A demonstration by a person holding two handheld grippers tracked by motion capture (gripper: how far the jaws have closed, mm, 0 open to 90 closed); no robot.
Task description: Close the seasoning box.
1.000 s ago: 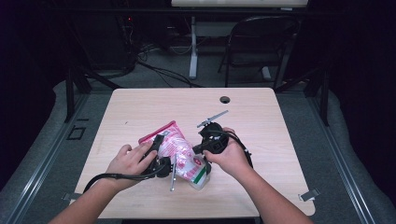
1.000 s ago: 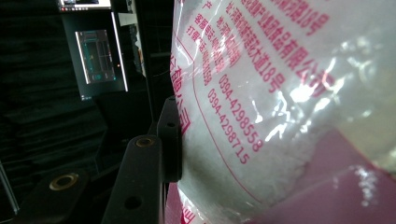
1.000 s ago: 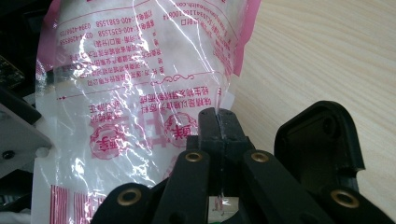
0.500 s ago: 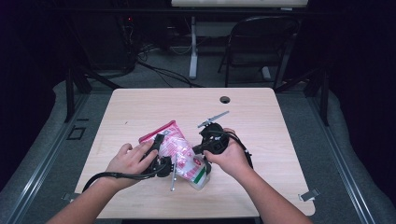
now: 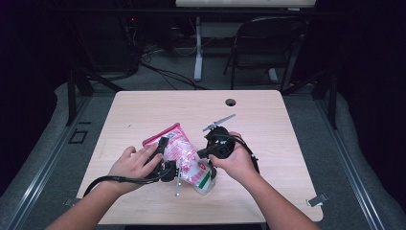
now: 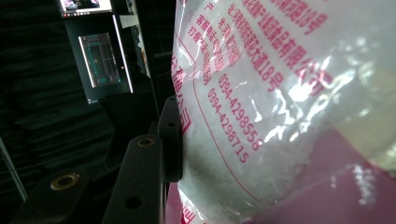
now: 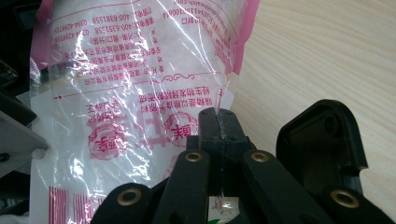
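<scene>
Left hand [image 5: 131, 165]: comes in from the bottom left of the high view, palm down on the left claw's body, cable trailing back along the forearm.
Left claw [image 5: 165, 155]: at the left side of the bag. In the left gripper view one black jaw pad lies flat against the clear film, the film bulging around it; the opposite jaw is hidden behind the bag, so the grip is probably a clamp across the filled part, jaws partly apart.
Bag [image 5: 184, 155]: clear plastic pouch with pink edges and pink printed text, white grainy contents. It sits between the two claws near the front middle of the worktop, tilted, its pink end toward the far left and its lower end toward the near right.
Right claw [image 7: 218, 122]: jaws pressed fully together on a thin edge of the bag's film, seen in the right gripper view.
Right hand [image 5: 234, 160]: wraps the right claw's body, just right of the bag.
Worktop [image 5: 287, 124]: pale wood, with a small round hole [image 5: 231, 102] near the far edge.
</scene>
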